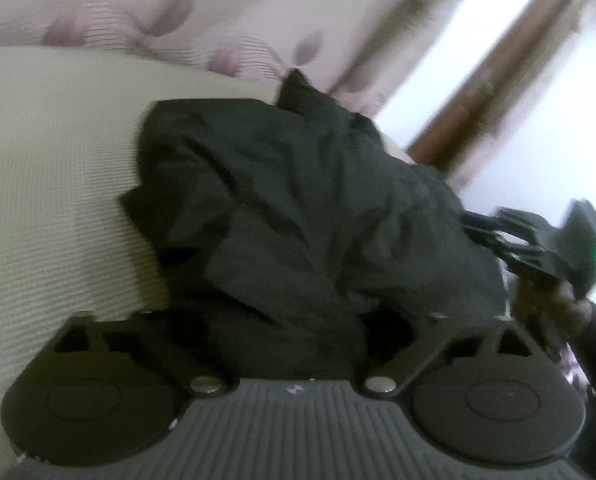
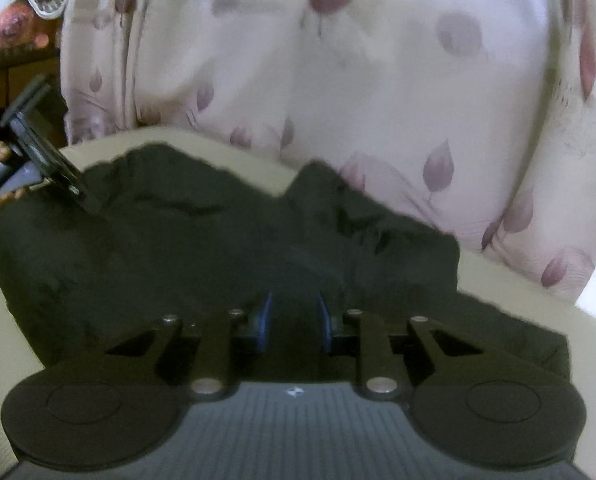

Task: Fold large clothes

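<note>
Lying bunched on the cream ribbed cushion (image 1: 58, 168), the dark garment (image 1: 298, 208) is the landmark: thin, matte, deeply creased, one corner peaked toward the floral curtain (image 2: 377, 80) behind it.

Left gripper (image 1: 290, 320) at the garment's near edge: jaws spread wide, fingertips hidden under cloth, so no grip evident.

Right gripper (image 2: 294, 316) at the garment's opposite edge: blue pads (image 2: 266, 312) narrow, dark fabric between them; whether they actually press on it I cannot tell through the blur.

Judgement: the step is securing an edge for a fold. Best done by pinching a single layer at the hem, lifting enough to clear the wrinkles, and keeping both grippers level so the slippery cloth drapes flat.

Wooden frame (image 1: 497, 80) beyond the garment.
</note>
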Motion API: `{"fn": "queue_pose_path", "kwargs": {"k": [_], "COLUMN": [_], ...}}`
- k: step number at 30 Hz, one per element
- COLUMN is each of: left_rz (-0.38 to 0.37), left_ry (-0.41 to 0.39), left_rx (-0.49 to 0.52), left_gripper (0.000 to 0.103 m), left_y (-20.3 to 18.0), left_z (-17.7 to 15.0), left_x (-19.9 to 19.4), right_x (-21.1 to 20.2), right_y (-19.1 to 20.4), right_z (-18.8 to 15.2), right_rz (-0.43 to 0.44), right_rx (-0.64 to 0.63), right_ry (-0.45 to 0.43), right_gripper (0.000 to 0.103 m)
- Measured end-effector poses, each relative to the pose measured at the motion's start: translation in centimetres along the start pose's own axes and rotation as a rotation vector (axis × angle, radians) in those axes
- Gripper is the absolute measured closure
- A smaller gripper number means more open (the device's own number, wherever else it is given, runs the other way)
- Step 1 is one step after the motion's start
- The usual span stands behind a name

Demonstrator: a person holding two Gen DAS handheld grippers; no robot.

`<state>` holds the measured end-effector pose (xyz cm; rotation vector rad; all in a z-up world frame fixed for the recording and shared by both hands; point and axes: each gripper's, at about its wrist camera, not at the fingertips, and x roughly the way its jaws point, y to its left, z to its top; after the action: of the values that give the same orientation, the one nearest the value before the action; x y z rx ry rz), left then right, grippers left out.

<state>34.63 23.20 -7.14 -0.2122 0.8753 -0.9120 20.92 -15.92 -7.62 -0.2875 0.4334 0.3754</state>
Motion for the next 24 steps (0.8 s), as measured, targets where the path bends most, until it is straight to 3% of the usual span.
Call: {"fn": "queue_pose_path", "kwargs": {"k": [2,4,6,9,16,20,24], "left_rz": [-0.006,-0.018,-0.024,-0.063,-0.003,0.046,0.068], "left_ry": [0.012,0.011,0.001,-0.043,-0.198,-0.223,-0.253], "left_rx": [0.034,-0.006,-0.104,-0.283,-0.537,-0.6,-0.725], "left_gripper": [0.002,0.006,0.04,0.052,0.061,0.061,0.061], "left_y": [-0.3,0.1,0.9,1.5,-3.1,-6.9,-10.7], "left_z": [0.3,0.7,1.0,0.0,-2.5,-1.5,0.2], "left_x": [0.7,1.0,1.3,1.3,-1.4,-2.8,-3.1], "right_x": [0.4,0.8,1.4,2.5,4.3,4.3,4.3], "right_y": [-0.3,-0.4,-1.0,-1.5,-2.2,-2.2,-2.3], "right_z": [-0.5,-0.9,-1.2,-1.7,-3.1,-3.5,-4.2], "right_rz": [0.002,0.002,0.021,0.048,0.081,0.086,0.088], "right_rx": [0.014,0.018,0.043,0.085,0.192,0.228,0.284], "right_ry": [0.014,0.028,0.045,0.066,0.073,0.068,0.056], "right_gripper": [0.079,0.079,0.079,0.08,0.08,0.08,0.08]}}
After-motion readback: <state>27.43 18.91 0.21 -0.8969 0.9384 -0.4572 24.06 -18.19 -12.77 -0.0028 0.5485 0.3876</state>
